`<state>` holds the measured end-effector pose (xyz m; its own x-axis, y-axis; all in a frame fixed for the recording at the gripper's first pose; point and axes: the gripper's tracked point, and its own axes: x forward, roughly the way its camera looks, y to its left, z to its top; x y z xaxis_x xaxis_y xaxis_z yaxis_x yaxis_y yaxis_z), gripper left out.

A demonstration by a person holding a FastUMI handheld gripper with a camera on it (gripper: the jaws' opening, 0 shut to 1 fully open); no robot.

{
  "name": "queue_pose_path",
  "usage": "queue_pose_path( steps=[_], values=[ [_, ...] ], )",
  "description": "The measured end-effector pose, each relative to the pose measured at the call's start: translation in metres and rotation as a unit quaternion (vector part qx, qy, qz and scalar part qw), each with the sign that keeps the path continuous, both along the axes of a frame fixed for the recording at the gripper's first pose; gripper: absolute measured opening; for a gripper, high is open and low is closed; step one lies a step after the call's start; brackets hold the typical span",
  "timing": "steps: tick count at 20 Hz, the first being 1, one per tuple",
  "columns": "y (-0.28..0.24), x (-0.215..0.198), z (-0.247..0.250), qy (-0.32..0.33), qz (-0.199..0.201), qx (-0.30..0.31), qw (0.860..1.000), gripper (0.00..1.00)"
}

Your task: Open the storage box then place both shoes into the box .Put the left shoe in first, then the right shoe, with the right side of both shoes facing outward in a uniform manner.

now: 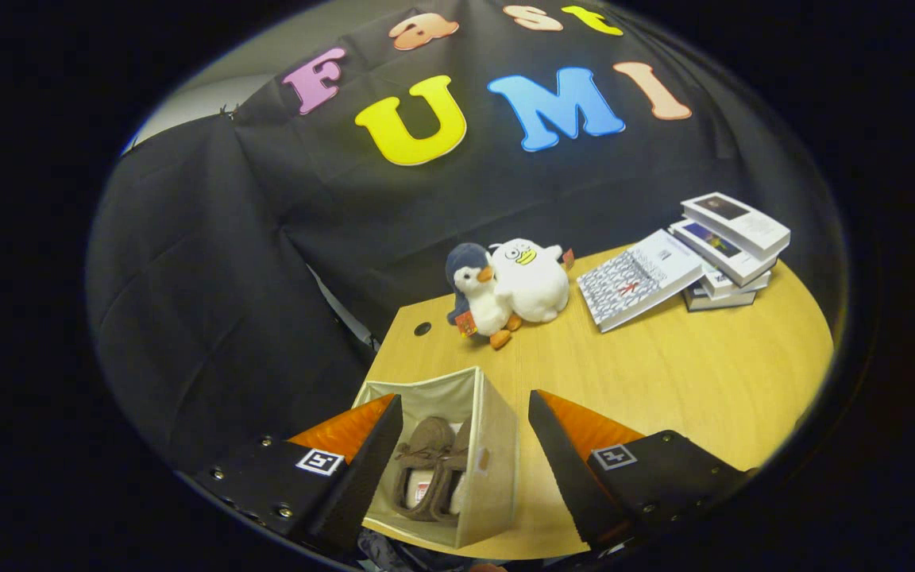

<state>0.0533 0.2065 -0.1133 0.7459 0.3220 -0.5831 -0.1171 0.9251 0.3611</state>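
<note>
From the gripper view, the gripper [461, 461] hangs above the near end of a wooden table [664, 373] with its fingers spread wide and nothing held between them. Down in the gap between the fingers sits the storage box [497, 445], a pale fabric cube with its top open, standing at the table's near corner. Inside it lie the two brown shoes [430, 469] side by side and touching, laces up and toes pointing away toward twelve o'clock. Beyond the box, at about twelve o'clock from the fingers, two plush toys lean against each other: a blue-hooded penguin [475, 298] and a white duck-like toy [530, 280]. At roughly two o'clock a patterned book [636, 280] lies flat, touching a stack of books [731, 246] farther out.
</note>
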Motion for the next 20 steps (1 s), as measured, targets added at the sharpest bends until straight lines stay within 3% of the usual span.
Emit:
queue_pose_path(
  steps=[7, 12, 14, 20],
  values=[
    [-0.065, 0.013, 0.062, -0.127, -0.007, -0.064, 0.990, 0.98],
    [-0.116, 0.026, 0.105, -0.211, -0.049, -0.100, 0.971, 0.98],
    [-0.131, 0.029, 0.114, -0.230, -0.074, -0.096, 0.966, 0.97],
    [-0.151, 0.040, 0.122, -0.239, -0.093, -0.094, 0.962, 0.97]
  ],
)
